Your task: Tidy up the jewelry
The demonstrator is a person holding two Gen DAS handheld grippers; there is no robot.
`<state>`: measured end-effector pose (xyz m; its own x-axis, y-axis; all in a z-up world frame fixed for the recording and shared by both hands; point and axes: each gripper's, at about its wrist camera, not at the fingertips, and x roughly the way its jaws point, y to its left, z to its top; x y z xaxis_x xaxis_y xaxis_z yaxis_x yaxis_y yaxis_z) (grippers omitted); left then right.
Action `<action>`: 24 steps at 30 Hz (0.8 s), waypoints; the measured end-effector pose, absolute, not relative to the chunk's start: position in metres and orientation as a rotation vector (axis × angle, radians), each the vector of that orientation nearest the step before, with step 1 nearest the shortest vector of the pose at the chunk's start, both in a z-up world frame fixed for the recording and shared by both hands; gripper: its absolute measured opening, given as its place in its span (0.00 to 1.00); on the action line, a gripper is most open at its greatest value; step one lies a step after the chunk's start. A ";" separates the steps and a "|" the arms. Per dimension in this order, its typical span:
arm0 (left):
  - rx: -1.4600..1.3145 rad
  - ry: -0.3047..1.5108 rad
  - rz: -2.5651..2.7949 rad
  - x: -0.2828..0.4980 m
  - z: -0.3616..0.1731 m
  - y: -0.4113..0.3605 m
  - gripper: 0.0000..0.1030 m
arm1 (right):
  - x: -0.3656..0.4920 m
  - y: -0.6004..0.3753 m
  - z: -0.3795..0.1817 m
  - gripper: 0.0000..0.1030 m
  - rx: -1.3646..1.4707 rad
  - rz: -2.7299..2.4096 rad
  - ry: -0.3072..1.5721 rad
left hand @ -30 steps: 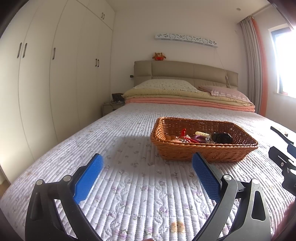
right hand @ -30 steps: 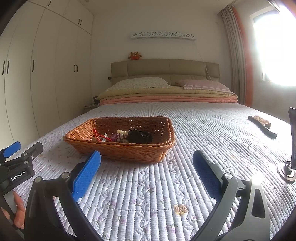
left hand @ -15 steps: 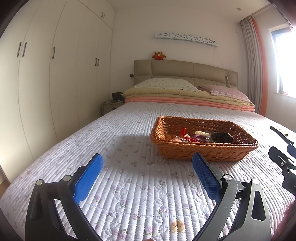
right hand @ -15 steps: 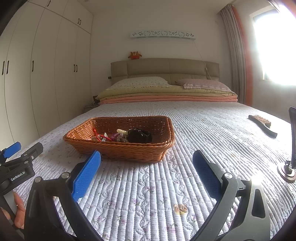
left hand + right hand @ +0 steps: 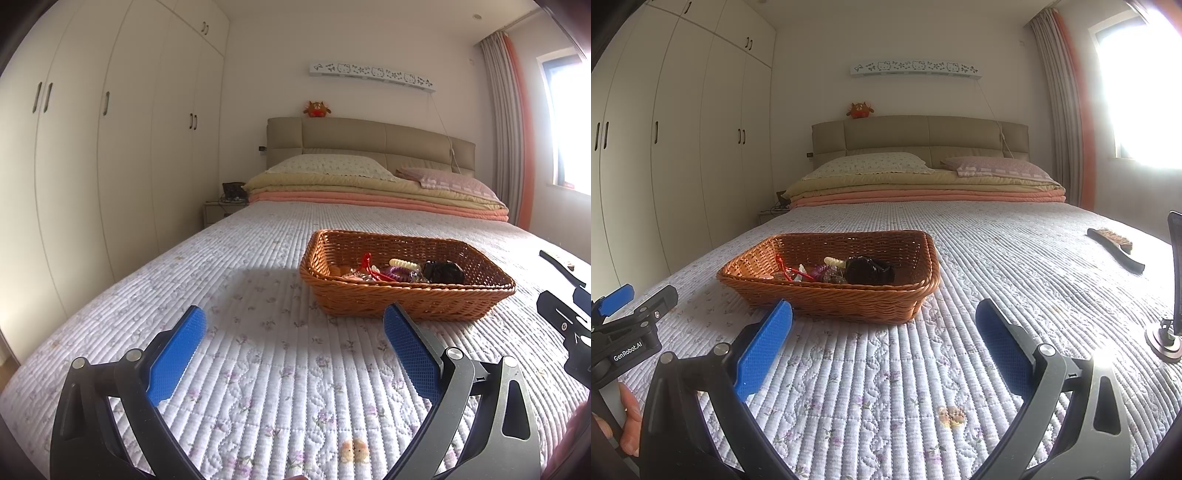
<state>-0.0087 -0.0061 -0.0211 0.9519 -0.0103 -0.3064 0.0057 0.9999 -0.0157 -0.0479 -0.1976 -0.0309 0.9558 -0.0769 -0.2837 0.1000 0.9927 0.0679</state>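
Wicker basket (image 5: 406, 299), perhaps five trinkets (image 5: 391, 271)

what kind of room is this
A home bedroom, most likely: a made bed with pillows and padded headboard, plus built-in white wardrobes along the wall.

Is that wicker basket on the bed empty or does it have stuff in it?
Not empty. The wicker basket holds a small pile: a red cord, a cream beaded piece, a dark bundle.

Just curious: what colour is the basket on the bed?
The basket is orange-brown woven wicker, clearest in the right wrist view.
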 end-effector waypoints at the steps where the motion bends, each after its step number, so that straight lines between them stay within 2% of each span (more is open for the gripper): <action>1: -0.014 0.312 -0.008 -0.008 -0.021 -0.006 0.91 | -0.048 -0.197 -0.031 0.93 0.082 -0.090 0.285; 24: -0.018 0.314 -0.008 -0.008 -0.022 -0.005 0.91 | -0.046 -0.196 -0.033 0.93 0.084 -0.092 0.287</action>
<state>-0.0085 -0.0054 -0.0218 0.9511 -0.0101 -0.3087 0.0047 0.9998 -0.0184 -0.0465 -0.1961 -0.0326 0.9549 -0.0788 -0.2864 0.1027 0.9923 0.0694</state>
